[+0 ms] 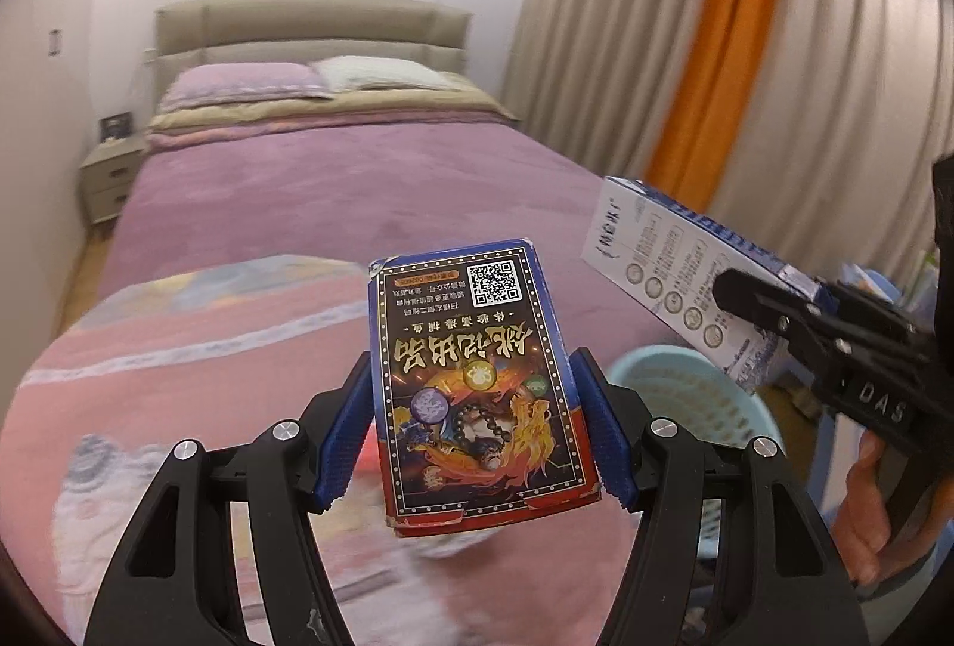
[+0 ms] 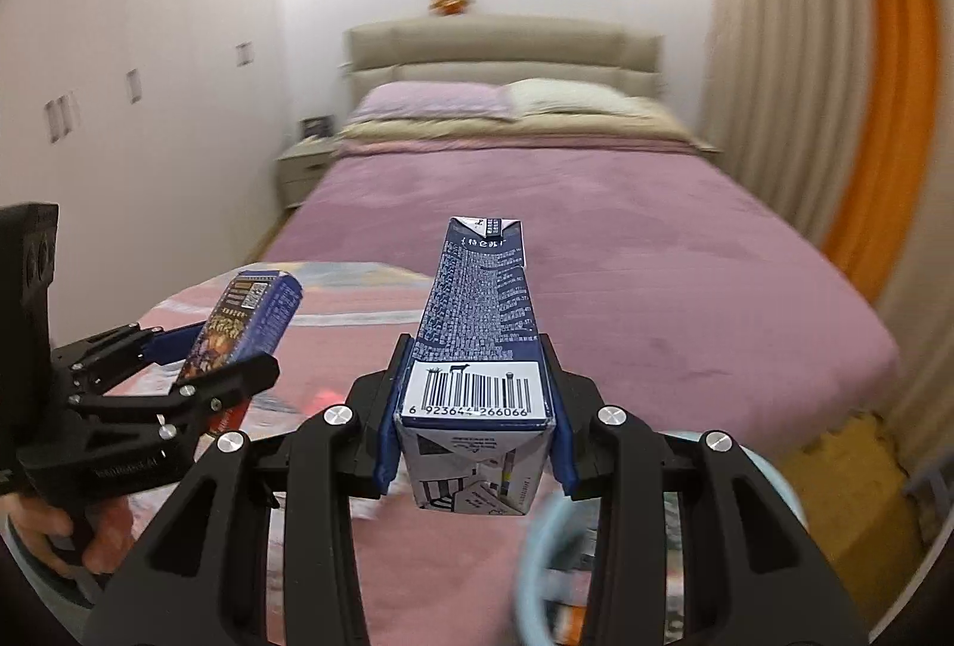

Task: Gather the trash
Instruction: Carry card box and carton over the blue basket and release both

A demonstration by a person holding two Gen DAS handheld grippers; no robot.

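Observation:
My left gripper [image 1: 474, 407] is shut on a small blue and red card box [image 1: 477, 383] with a QR code, held above the foot of the bed. It also shows in the right wrist view [image 2: 247, 327]. My right gripper [image 2: 474, 407] is shut on a tall dark blue and white milk carton [image 2: 477, 348] with a barcode. The carton also shows in the left wrist view [image 1: 685, 282], to the right of the card box. A light blue plastic basket [image 1: 674, 377] sits below the two grippers, beside the bed; its rim shows in the right wrist view [image 2: 536, 556].
A bed with a purple cover [image 1: 334, 204] and a pink patterned blanket [image 1: 179, 359] fills the middle. Beige and orange curtains [image 1: 715, 49] hang on the right. A nightstand [image 1: 110, 175] stands at the far left by the headboard.

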